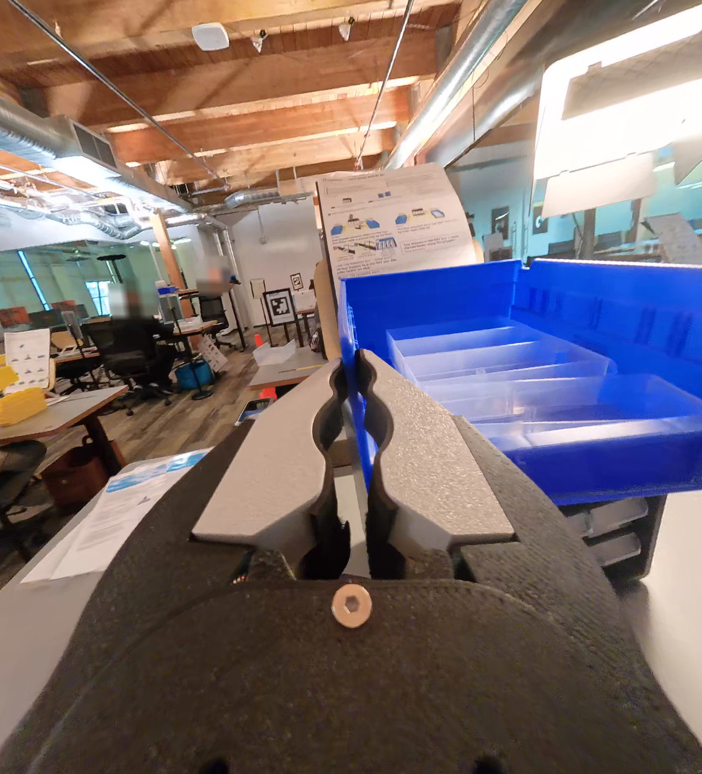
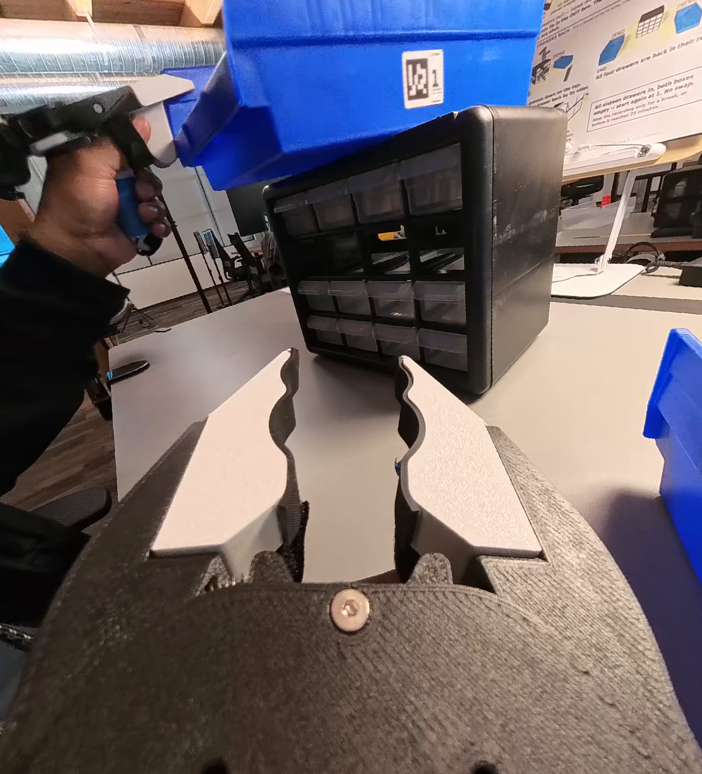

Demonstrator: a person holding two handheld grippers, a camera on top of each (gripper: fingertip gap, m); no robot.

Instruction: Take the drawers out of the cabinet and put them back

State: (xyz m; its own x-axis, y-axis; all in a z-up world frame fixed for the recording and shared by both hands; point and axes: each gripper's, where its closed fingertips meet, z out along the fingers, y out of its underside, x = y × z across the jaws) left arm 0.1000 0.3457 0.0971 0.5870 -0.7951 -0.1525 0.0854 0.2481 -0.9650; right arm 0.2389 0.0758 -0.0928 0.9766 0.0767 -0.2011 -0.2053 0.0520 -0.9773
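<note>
My left gripper [image 1: 351,360] is shut on the side wall of a blue bin [image 1: 634,301], one pad on each face of the wall. Several clear drawers [image 1: 500,360] lie in the bin. In the right wrist view the left gripper [image 2: 165,125], held by a hand, carries the bin [image 2: 341,83] tilted just above the black cabinet [image 2: 517,251]. The cabinet's second row [image 2: 383,255] has bare slots; the other rows hold clear drawers. My right gripper [image 2: 347,360] is open and empty, low over the table [image 2: 215,356] in front of the cabinet.
A second blue bin [image 2: 701,439] stands on the table at the right. An instruction sheet [image 2: 634,71] stands behind the cabinet. A dark phone [image 2: 127,368] lies near the table's left edge. Papers [image 1: 131,515] lie on the table to my left.
</note>
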